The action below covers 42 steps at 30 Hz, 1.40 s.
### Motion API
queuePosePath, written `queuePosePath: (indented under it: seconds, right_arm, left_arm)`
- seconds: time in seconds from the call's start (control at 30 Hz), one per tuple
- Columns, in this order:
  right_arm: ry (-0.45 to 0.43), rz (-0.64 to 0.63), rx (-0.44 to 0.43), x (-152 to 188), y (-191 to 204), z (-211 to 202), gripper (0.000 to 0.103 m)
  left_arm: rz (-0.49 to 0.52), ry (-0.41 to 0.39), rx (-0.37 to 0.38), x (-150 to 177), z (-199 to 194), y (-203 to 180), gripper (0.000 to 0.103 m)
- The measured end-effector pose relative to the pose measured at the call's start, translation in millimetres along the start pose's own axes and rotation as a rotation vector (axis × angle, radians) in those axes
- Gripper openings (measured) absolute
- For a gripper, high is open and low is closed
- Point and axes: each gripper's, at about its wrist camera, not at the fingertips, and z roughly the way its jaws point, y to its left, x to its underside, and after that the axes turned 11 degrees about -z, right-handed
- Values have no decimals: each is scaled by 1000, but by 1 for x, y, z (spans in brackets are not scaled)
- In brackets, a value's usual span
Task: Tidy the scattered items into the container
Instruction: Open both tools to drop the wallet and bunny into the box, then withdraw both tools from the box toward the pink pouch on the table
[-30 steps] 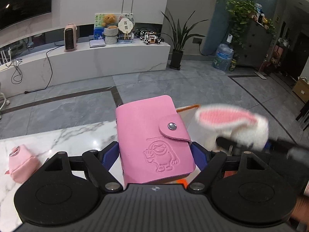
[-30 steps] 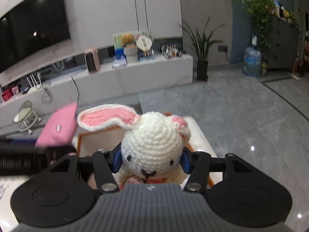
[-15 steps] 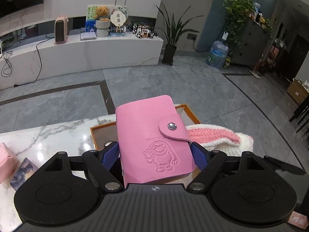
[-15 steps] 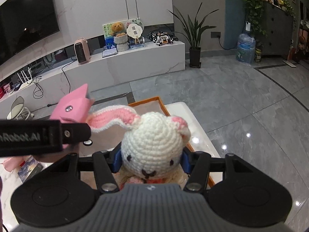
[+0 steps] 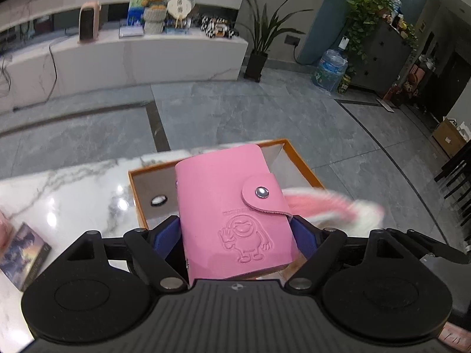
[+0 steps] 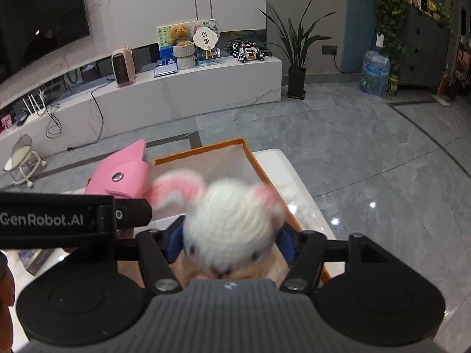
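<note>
My left gripper (image 5: 235, 232) is shut on a pink snap-button card holder (image 5: 235, 214), held upright over the orange-rimmed box (image 5: 206, 158). A small ring-shaped item (image 5: 159, 200) lies on the box floor. My right gripper (image 6: 232, 242) is shut on a white crocheted bunny (image 6: 232, 220) with pink ears, blurred and tipped forward above the same box (image 6: 200, 151). The bunny's ear (image 5: 318, 206) pokes in at the right of the left wrist view. The card holder (image 6: 120, 176) and the left gripper's body (image 6: 59, 220) show at the left of the right wrist view.
The box stands on a white marble table (image 5: 73, 188) near its far edge. A dark book (image 5: 23, 253) lies on the table at the left, with a pink item (image 5: 4, 226) at the frame edge. A hand (image 6: 6, 282) shows at the left. Grey floor lies beyond.
Both grippers have moved forward over the orange box, and more of its inside shows now. The bunny has tipped face-down and blurred. The card holder stays gripped.
</note>
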Motion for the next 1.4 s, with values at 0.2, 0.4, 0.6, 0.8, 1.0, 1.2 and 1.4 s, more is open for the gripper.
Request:
queuePosePath:
  seconds: [0.2,0.4,0.6,0.8,1.0,1.2,1.4]
  right_arm:
    - [1,-16,-3,1,3,-1,71]
    - [-7,-11,-1,1,2,-4,73]
    - [-10,-16,0,-4,1,-6,73]
    - [-23,-18,1,-6,3,-10,74]
    - [-39,-19,1,-9,6,-16,75]
    - [-57,-28,-14,-13,19,-20,75]
    - [-71,-51,-32,-17,40,-23,76]
  left_arm:
    - [-23,5,13,-1,1,5,95]
    - [-31,-7,33,0,-1,7,95]
    - [-42,-23,55,-1,-9,16,95]
    - [-55,-41,79,-3,-21,28,95]
    - [-90,-67,84,-4,-39,54,95]
    - [-171,-94,16,-4,-64,109,95]
    - [-206,-106,-37,3,-87,150,95]
